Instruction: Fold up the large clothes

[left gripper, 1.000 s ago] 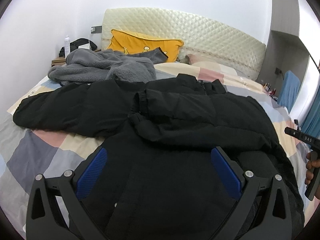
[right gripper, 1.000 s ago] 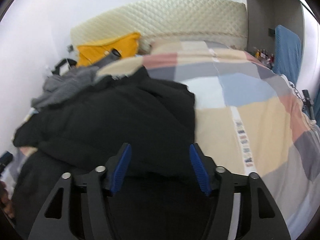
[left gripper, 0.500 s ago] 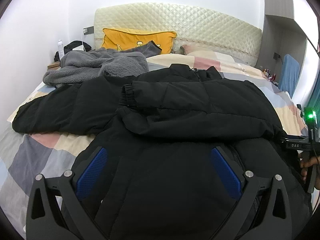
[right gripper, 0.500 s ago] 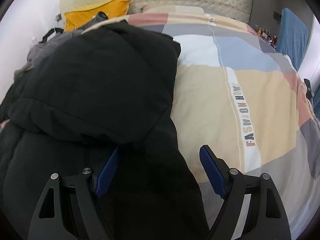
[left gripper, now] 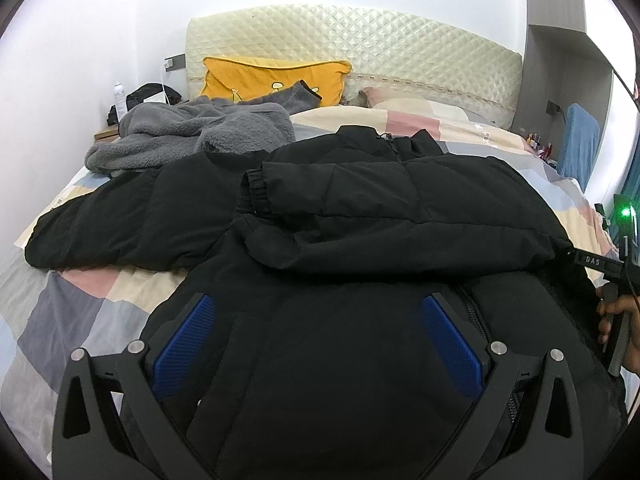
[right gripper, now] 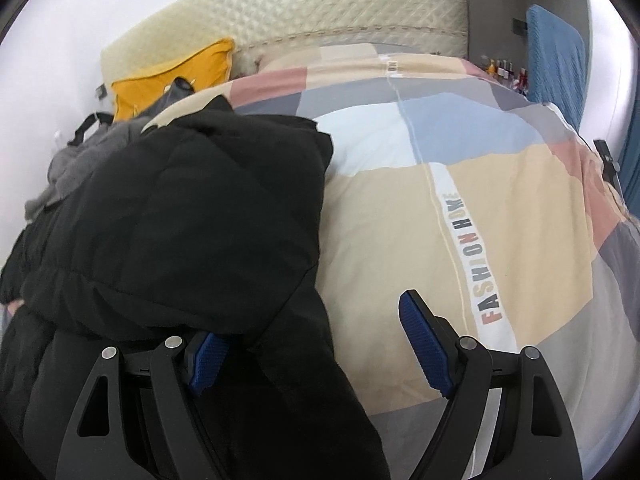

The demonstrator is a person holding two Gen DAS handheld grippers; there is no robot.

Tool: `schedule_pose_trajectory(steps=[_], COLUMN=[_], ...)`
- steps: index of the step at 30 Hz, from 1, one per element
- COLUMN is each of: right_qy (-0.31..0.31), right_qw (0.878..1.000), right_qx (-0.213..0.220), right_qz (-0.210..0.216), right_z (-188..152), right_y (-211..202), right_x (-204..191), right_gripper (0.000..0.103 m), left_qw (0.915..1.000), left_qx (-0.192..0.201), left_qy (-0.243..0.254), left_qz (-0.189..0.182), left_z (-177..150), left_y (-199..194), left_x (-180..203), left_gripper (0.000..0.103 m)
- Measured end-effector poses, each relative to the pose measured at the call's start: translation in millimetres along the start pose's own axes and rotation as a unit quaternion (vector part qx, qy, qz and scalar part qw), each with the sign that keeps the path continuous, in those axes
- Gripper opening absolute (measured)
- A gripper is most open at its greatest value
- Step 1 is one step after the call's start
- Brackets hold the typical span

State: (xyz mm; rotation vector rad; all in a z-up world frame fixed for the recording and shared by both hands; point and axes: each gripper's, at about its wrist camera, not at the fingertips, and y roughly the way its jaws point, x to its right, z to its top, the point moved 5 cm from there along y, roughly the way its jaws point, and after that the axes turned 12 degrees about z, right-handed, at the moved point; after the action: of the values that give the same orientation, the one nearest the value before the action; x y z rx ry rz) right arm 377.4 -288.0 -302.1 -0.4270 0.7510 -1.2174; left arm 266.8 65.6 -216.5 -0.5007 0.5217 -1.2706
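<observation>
A large black padded jacket (left gripper: 360, 220) lies spread on the bed, collar toward the headboard. Its right sleeve is folded across the chest, cuff (left gripper: 252, 192) near the middle; the left sleeve (left gripper: 120, 224) stretches out to the left. My left gripper (left gripper: 320, 336) is open, low over the jacket's lower body, holding nothing. My right gripper (right gripper: 316, 348) is open at the jacket's right edge (right gripper: 224, 216); its left finger is partly under the black fabric, its right finger over the bedspread. The right gripper also shows at the far right of the left wrist view (left gripper: 616, 264).
A patchwork bedspread (right gripper: 460, 200) covers the bed. A grey fleece garment (left gripper: 192, 136) and a yellow pillow (left gripper: 272, 80) lie near the quilted headboard (left gripper: 360, 44). A nightstand with a bottle (left gripper: 118, 96) stands at left. A blue towel (right gripper: 560, 60) hangs at right.
The right gripper dropped lower to the jacket's right edge and opened wider. The left gripper moved lower and closer over the jacket's body, staying open.
</observation>
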Motion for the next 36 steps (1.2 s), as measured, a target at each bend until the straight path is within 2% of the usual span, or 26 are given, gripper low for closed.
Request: schedule_pose_trajectory(steps=[7,11,16,24,29,31,36], right_qy=[0.033,0.026,0.018,0.011,-0.013,-0.020,-0.056], right_qw=[0.999,0.999,1.000,0.997,0.993,0.992,0.989], right_qx=[-0.011,-0.011,-0.002,0.060,0.084,0.087,0.112], right_qz=[-0.007,-0.014,-0.003,0.050,0.082,0.086,0.075], right_z=[-3.0,-2.5,-0.8,4.1,-10.9,-16.2,-20.0], right_y=[6.5,0.2,-21.2,-82.0,-112.9,-121.1,-149.6], right_x=[14.7,5.7,-16.0,-69.1,-104.1,-113.2,-131.0], right_gripper=[0.080,0.080,0.081,0.082,0.082,0.082,0.082], left_qw=[1.0000,1.0000,1.0000,0.9995,0.9984,0.9974,0.9969], left_qx=[-0.004,-0.005,0.000,0.019,0.032,0.039,0.051], left_qy=[-0.003,-0.005,-0.006,-0.012,-0.008,-0.007,0.015], left_qz=[-0.003,-0.004,-0.005,-0.024,-0.047,-0.060,-0.058], left_z=[0.0,-0.5,0.1,8.8,9.2,7.2,-2.1], left_y=[3.2,3.0,-0.4,-22.1,-47.6,-59.3,-76.9], left_x=[-3.4,-3.9,-3.5,-0.7,7.1,12.8,23.7], left_gripper=[0.103,0.103,0.103,0.103,0.103,0.103,0.103])
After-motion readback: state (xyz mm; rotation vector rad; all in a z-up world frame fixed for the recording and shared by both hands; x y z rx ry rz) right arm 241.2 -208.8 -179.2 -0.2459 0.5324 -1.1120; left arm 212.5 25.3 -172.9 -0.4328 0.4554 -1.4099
